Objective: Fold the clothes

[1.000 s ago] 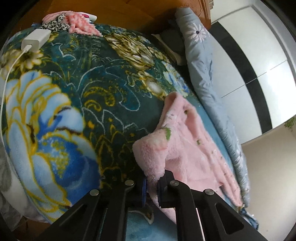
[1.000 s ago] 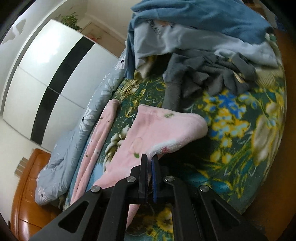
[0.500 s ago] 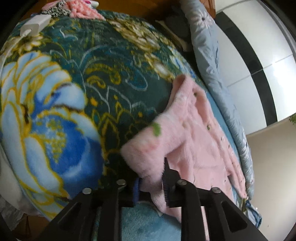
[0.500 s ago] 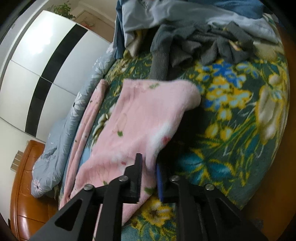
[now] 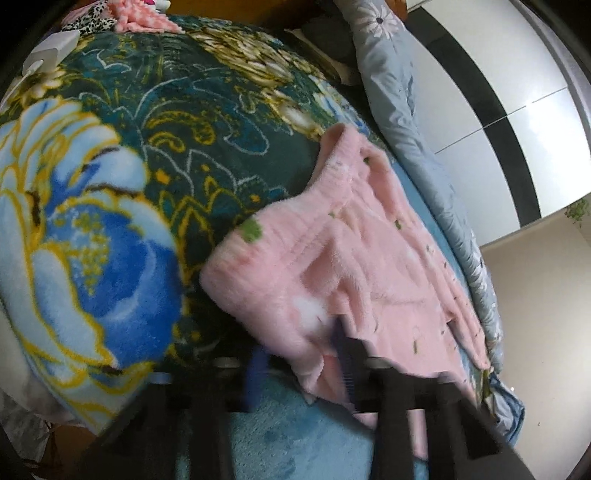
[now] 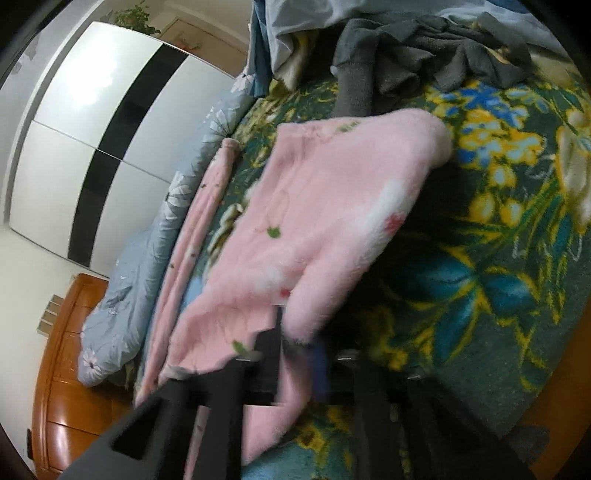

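Observation:
A fluffy pink garment (image 5: 354,266) lies on the dark floral blanket (image 5: 166,122) of a bed; it also shows in the right wrist view (image 6: 314,218), folded over on itself. My left gripper (image 5: 299,362) is open, its jaws spread wide on either side of the garment's near edge. My right gripper (image 6: 299,343) is open too, with the garment's other near corner lying loose between its jaws. Both grippers are blurred by motion.
A grey garment (image 6: 417,62) and blue-grey clothes (image 6: 295,37) are heaped at the far end. A pale blue floral quilt (image 5: 417,122) runs along the bed's side. A white charger (image 5: 51,48) and pink cloth (image 5: 140,18) lie by the wooden headboard (image 6: 66,369).
Both grippers were shut on the pink garment's near corners a second ago; they have opened step by step and let it go. The garment has settled flatter on the blanket.

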Demonstrator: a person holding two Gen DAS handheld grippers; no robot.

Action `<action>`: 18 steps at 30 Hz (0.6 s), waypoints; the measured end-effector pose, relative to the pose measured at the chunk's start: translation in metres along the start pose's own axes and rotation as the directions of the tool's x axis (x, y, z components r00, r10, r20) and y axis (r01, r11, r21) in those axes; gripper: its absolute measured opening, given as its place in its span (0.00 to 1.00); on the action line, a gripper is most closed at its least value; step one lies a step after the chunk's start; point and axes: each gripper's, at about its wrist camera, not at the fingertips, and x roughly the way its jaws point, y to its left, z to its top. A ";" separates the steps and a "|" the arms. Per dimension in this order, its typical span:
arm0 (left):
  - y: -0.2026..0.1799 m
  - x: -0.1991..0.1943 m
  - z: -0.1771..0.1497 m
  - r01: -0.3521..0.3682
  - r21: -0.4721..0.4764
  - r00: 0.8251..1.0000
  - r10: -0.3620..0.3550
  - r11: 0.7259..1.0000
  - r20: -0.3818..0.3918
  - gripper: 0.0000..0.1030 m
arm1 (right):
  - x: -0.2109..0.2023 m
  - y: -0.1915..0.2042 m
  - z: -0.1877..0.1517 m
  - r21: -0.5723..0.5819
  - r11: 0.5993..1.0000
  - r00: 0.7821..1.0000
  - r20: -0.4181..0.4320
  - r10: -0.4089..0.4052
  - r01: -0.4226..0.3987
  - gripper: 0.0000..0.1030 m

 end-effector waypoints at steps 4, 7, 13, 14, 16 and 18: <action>-0.010 -0.013 0.019 0.136 -0.033 0.990 -0.135 0.990 0.048 0.09 | -0.010 0.025 0.025 0.009 0.996 0.995 0.042 0.088 -0.089 0.05; -0.028 -0.020 0.040 0.243 -0.047 0.967 -0.237 0.969 0.095 0.09 | -0.011 0.066 0.055 -0.026 0.991 0.988 0.071 0.135 -0.134 0.05; -0.061 0.000 0.085 0.282 -0.073 0.951 -0.269 0.957 0.150 0.08 | 0.019 0.160 0.107 -0.127 0.986 0.986 0.110 0.126 -0.112 0.05; -0.066 0.007 0.094 0.281 -0.085 0.952 -0.266 0.956 0.150 0.08 | 0.027 0.174 0.115 -0.139 0.985 0.987 0.113 0.114 -0.098 0.05; -0.075 0.022 0.111 0.278 -0.107 0.954 -0.261 0.955 0.148 0.08 | 0.048 0.198 0.131 -0.162 0.984 0.990 0.114 0.087 -0.068 0.05; -0.084 0.037 0.127 0.275 -0.130 0.956 -0.255 0.953 0.147 0.08 | 0.078 0.218 0.144 -0.176 0.984 0.994 0.104 0.044 -0.026 0.05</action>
